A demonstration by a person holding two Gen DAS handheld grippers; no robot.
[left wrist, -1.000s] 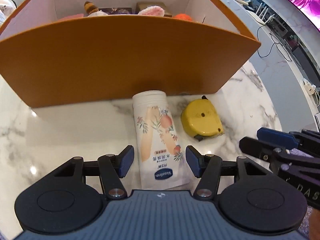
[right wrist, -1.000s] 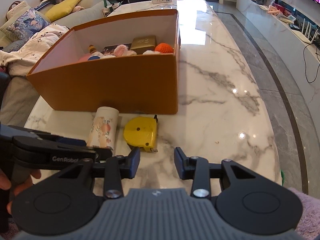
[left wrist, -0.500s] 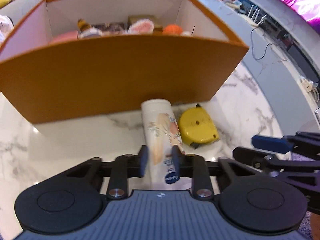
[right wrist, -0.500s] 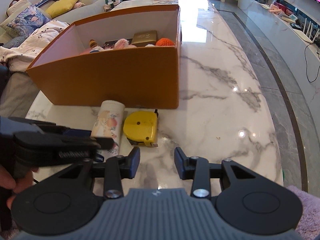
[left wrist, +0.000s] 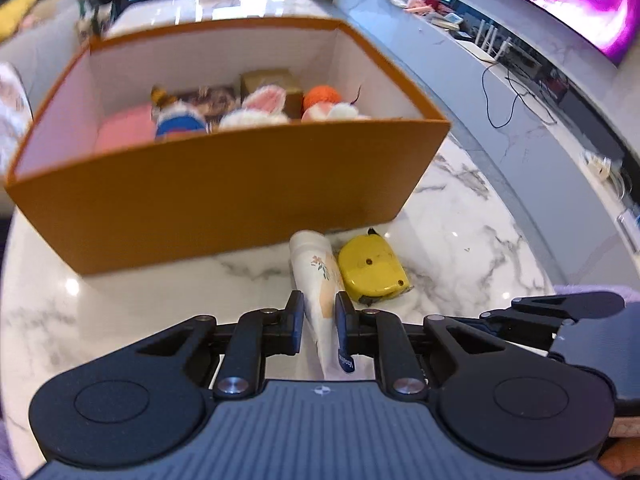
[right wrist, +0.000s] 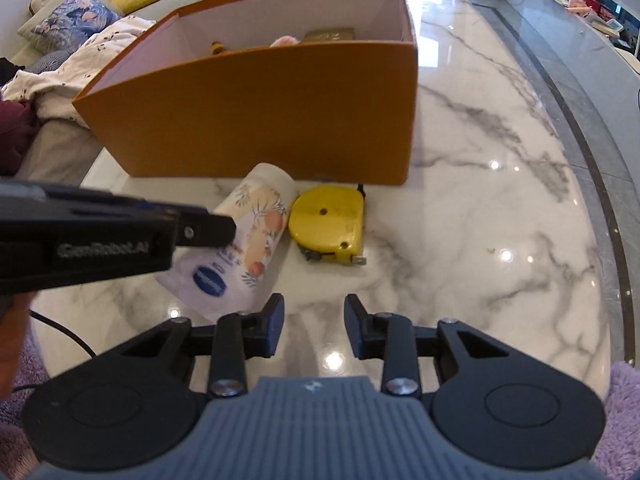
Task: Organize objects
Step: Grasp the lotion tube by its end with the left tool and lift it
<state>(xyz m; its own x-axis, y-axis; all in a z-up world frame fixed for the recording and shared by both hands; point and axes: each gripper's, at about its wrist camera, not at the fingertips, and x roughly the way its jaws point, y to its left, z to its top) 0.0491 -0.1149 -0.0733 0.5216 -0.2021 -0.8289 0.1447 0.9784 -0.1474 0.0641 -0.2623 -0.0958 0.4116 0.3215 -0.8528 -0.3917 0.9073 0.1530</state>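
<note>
Left wrist view: left gripper (left wrist: 319, 322) fingers pinching lotion tube (left wrist: 320, 280), bottom centre, beside tape measure (left wrist: 372, 272). Lift clear of orange box (left wrist: 224, 192) wall w/ firm squeeze.

Right wrist view: right gripper (right wrist: 314, 330) fingers spread, empty, low centre over desk (right wrist: 480, 208); hold clear.

Box wall (right wrist: 280, 120) hides most toys inside.

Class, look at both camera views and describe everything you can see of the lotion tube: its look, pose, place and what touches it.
The lotion tube is white soft plastic, printed with peaches and leaves, and has a blue oval logo near its flat crimped end. Its round white cap points toward the orange box. It is tilted, cap end up, between the fingers of the left gripper, which is closed on its body. The yellow tape measure lies right beside it on the marble table.
</note>
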